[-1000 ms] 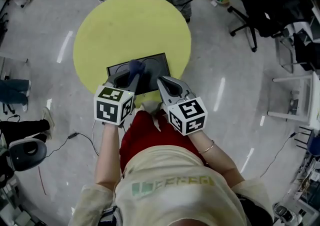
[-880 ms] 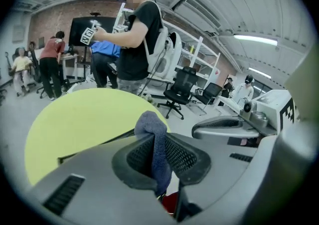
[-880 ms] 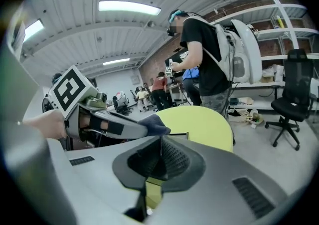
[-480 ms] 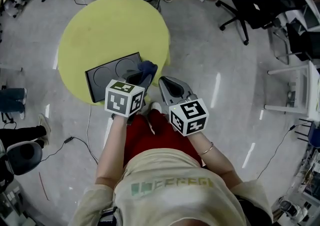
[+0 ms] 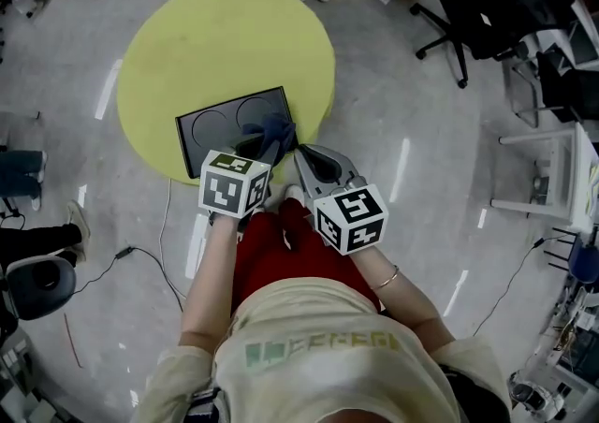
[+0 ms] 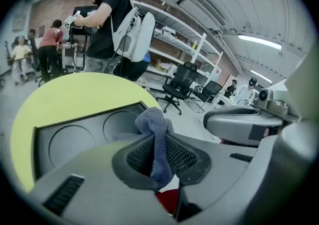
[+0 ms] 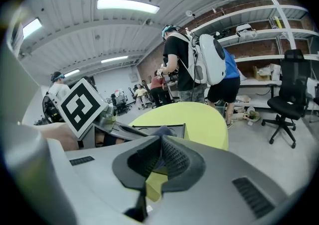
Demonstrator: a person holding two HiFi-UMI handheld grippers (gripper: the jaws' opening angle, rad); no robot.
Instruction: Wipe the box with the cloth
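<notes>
While the left gripper (image 5: 260, 144) clamps the blue cloth (image 5: 277, 130) at the black box's (image 5: 213, 127) right edge on the yellow worktop (image 5: 206, 42), wiping looks mid-way, with most of the top left to do. The right gripper (image 5: 306, 157) waits just right of the box, jaws together and empty.

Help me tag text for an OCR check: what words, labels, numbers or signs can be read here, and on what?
Shirt print: pale green letters, too blurred to read.
Cubes on left gripper and right gripper: black-and-white square patterns, no words.
Box: two circle outlines, no legible text.
Cloth: plain, no label.
</notes>
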